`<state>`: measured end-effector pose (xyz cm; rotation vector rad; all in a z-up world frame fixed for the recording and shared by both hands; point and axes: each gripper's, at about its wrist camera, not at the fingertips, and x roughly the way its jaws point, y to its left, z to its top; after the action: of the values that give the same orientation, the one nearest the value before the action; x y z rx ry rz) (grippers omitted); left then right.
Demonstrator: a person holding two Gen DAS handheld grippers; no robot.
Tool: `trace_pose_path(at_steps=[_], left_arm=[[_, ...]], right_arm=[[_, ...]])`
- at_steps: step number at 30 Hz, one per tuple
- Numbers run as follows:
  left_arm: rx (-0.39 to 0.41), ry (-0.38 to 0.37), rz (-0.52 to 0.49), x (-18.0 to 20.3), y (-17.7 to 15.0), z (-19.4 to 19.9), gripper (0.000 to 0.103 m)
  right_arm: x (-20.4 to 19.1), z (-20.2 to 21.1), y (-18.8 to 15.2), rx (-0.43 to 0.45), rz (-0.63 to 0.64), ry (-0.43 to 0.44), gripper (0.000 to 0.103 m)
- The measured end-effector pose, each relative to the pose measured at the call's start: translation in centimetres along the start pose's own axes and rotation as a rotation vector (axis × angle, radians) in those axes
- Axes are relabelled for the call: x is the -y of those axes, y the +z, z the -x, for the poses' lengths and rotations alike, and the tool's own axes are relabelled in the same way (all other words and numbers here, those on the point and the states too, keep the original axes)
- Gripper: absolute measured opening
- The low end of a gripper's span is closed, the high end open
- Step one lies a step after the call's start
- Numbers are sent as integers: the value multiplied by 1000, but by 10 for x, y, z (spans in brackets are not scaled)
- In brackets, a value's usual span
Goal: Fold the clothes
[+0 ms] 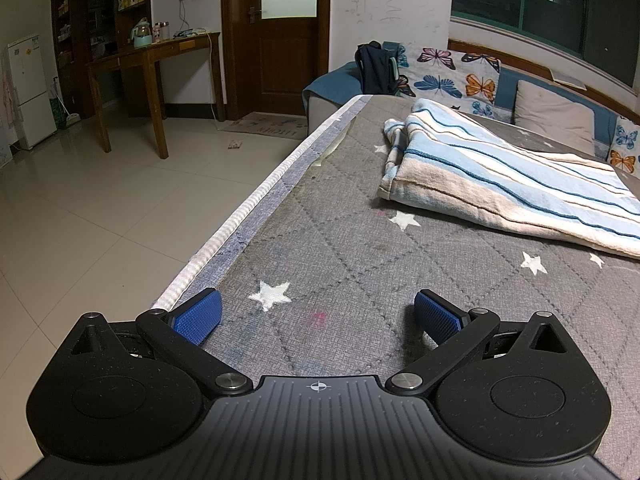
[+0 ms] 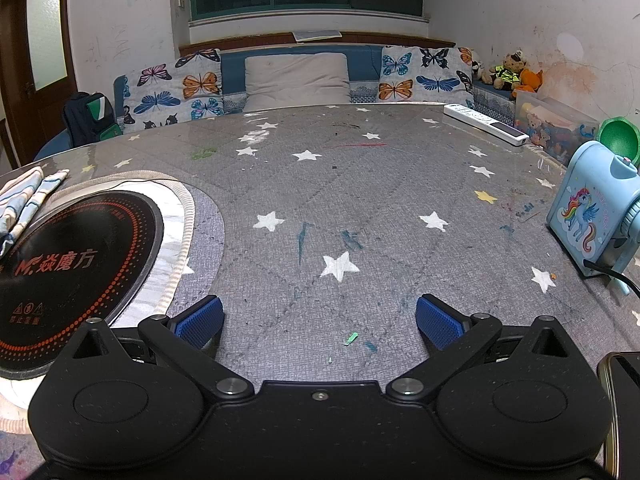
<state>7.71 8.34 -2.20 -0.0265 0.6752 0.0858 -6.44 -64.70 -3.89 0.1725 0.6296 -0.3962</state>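
A folded cloth with blue, white and beige stripes (image 1: 504, 180) lies on the grey star-patterned table cover (image 1: 340, 248), ahead and to the right of my left gripper (image 1: 318, 314). That gripper is open, its blue pads wide apart and nothing between them, near the table's left edge. In the right wrist view only a corner of the striped cloth (image 2: 24, 200) shows at the far left, resting partly on a black induction cooktop (image 2: 72, 264). My right gripper (image 2: 320, 320) hovers open over bare table cover (image 2: 340, 200), empty.
The table's left edge (image 1: 248, 216) drops to a tiled floor. A unicorn pencil sharpener (image 2: 592, 216) with a cable, a white power strip (image 2: 486, 124) and a phone's edge (image 2: 620, 392) sit on the right. A sofa with butterfly cushions (image 2: 180, 88) runs behind the table.
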Motion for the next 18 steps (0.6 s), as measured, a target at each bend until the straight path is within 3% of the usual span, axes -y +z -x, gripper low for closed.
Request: trace_pose_path(at_steps=[18], left_arm=[[0, 0, 0, 0, 0, 0, 103]], right_arm=[[-2, 3, 0, 5, 2, -10, 103]])
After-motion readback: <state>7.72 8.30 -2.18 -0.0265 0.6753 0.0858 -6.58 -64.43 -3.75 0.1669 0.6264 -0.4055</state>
